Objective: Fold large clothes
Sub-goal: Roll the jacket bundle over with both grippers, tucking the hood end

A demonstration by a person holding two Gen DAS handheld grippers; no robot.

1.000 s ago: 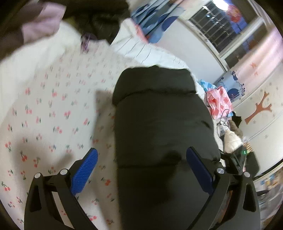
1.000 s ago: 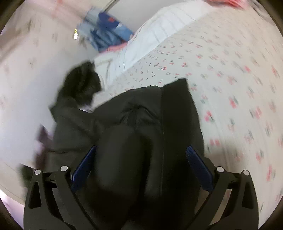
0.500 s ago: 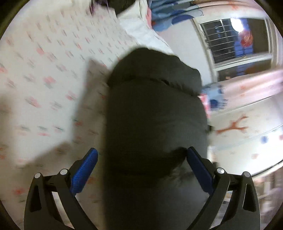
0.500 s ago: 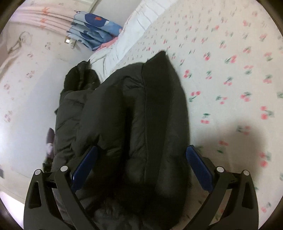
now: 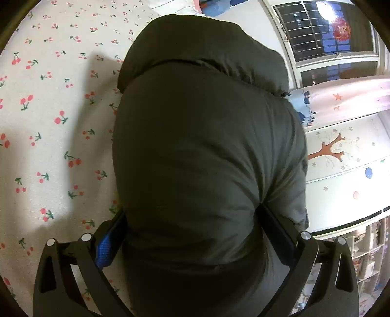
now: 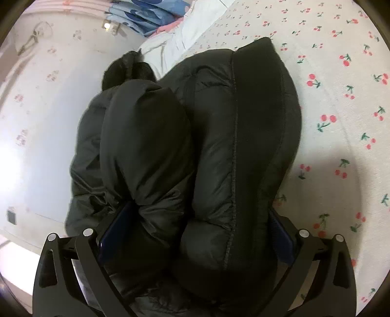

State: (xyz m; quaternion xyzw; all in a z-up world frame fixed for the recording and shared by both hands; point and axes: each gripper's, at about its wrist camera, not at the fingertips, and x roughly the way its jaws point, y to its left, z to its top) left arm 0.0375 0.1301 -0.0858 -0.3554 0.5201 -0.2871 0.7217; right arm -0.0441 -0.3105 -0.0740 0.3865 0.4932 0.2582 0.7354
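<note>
A bulky black puffer jacket (image 5: pixel 207 146) is folded into a thick bundle on a cherry-print bed sheet (image 5: pixel 48 122). My left gripper (image 5: pixel 195 234) has its blue-padded fingers pressed against both sides of the bundle's near end. In the right wrist view the jacket (image 6: pixel 219 146) shows a rolled sleeve and a seamed panel; my right gripper (image 6: pixel 195 234) squeezes this end between its fingers too. Both grippers' fingertips are partly buried in the fabric.
The cherry sheet (image 6: pixel 341 122) spreads to the right in the right wrist view. White bedding and blue patterned fabric (image 6: pixel 151 14) lie at the bed's far end by the wall. A barred window (image 5: pixel 329 31) and a wall with a tree decal (image 5: pixel 329 151) are on the right.
Both grippers have moved in onto the jacket bundle and their fingers have closed from wide open to clamp its sides. The jacket now fills more of both views.
</note>
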